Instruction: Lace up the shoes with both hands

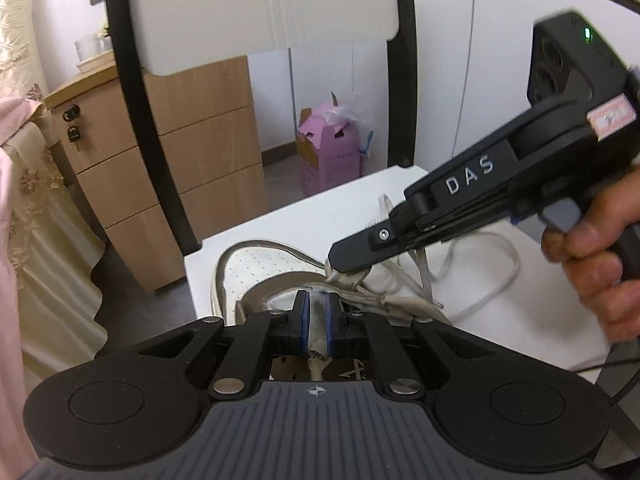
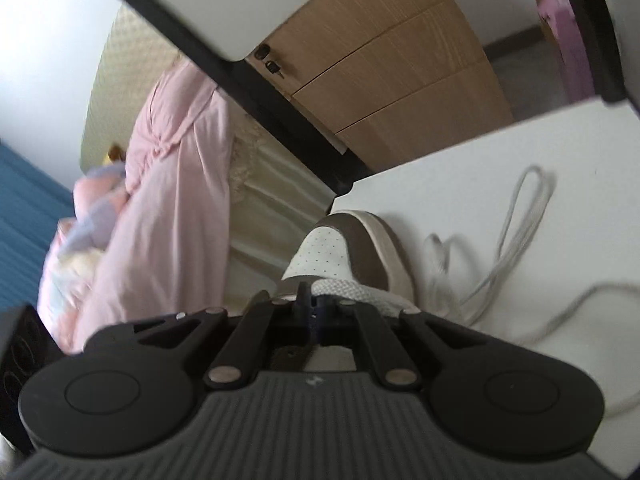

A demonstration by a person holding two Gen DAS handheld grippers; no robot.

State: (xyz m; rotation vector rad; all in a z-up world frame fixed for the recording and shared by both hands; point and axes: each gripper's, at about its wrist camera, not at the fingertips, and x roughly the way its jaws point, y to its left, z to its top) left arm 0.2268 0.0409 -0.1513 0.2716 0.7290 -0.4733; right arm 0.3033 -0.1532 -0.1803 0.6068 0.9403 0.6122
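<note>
Pointing toe at table far-left corner, shoe lengthwise; left hand-held gripper pinching tongue, right hand-held gripper closed on lace; right view alone shows pink bedding.

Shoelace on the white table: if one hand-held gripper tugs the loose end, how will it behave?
The shoelace lies in slack loops and curves on the table, so it is probably floppy and will trail rather than hold shape. It looks flat and woven, so likely light, with decent grip. Its other end runs to the shoe, so a hard tug might drag the shoe.
</note>
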